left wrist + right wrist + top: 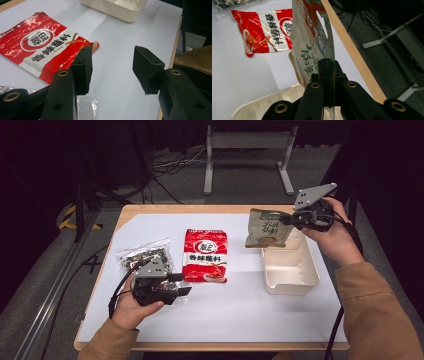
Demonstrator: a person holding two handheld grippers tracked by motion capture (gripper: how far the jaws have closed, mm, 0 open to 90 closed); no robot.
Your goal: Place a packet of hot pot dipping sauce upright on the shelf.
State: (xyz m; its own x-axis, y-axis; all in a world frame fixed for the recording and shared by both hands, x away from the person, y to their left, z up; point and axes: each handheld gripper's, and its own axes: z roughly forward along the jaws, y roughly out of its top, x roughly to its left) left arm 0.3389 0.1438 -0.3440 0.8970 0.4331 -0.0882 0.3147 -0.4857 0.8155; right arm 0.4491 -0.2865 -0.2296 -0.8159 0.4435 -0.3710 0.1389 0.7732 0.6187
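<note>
High view: your right gripper [289, 220] holds the green-brown snack pouch [267, 228] in the air by its edge, above the far end of the cream tray [290, 270]. Your left gripper [182, 284] rests near the red sauce packet [206, 255].
Left gripper view: your jaws stand apart, nothing between them, red sauce packet just beside.
Right gripper view: your jaws are clamped on the pouch edge [312, 47], tray rim [259, 105] below.

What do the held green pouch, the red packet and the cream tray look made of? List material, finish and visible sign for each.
Green pouch, pinched in the right claw: thin plastic film, fairly glossy; it bends and has a punched hang hole.
Red packet: glossy plastic film; glare and wrinkles show on it.
Cream tray: likely moulded hard plastic, matte; even walls, rounded corners, a moulded divider.
</note>
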